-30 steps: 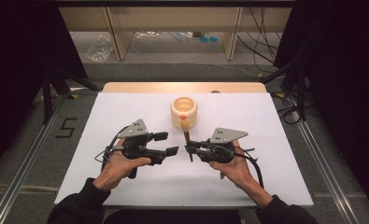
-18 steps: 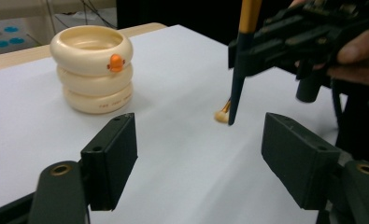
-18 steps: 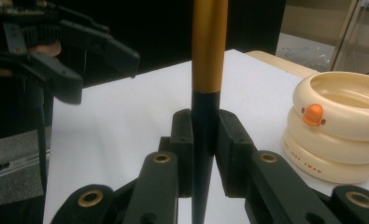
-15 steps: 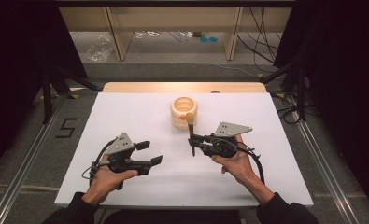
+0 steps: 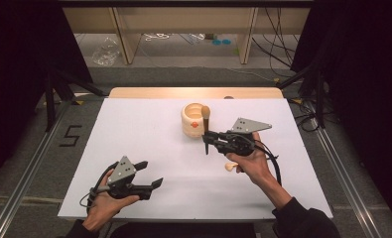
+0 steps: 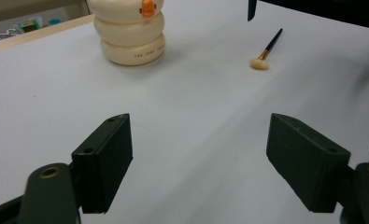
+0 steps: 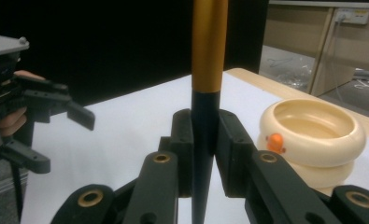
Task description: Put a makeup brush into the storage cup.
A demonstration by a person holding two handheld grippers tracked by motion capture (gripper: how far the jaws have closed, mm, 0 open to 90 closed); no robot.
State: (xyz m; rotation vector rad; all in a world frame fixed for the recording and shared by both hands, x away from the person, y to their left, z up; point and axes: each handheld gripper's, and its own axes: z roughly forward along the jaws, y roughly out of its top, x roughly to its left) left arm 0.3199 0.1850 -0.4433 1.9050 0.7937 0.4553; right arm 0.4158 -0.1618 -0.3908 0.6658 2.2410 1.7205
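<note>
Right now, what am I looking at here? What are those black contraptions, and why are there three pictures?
A person stands at a white table with a hand-held two-jaw clamp in each hand. One camera looks down from above; one rides on each clamp, looking along its jaws. The right gripper pinches a makeup brush upright by its handle, near a cream ringed holder. The left gripper, jaws just opened wide, holds nothing. A smaller brush lies on the table.

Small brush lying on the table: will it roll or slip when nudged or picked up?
Probably rolls: the small brush has a thin round handle lying flat on the smooth white table. Its fluffy tip likely flexes softly. It looks light, and lies low, so jaws may slip off.
</note>
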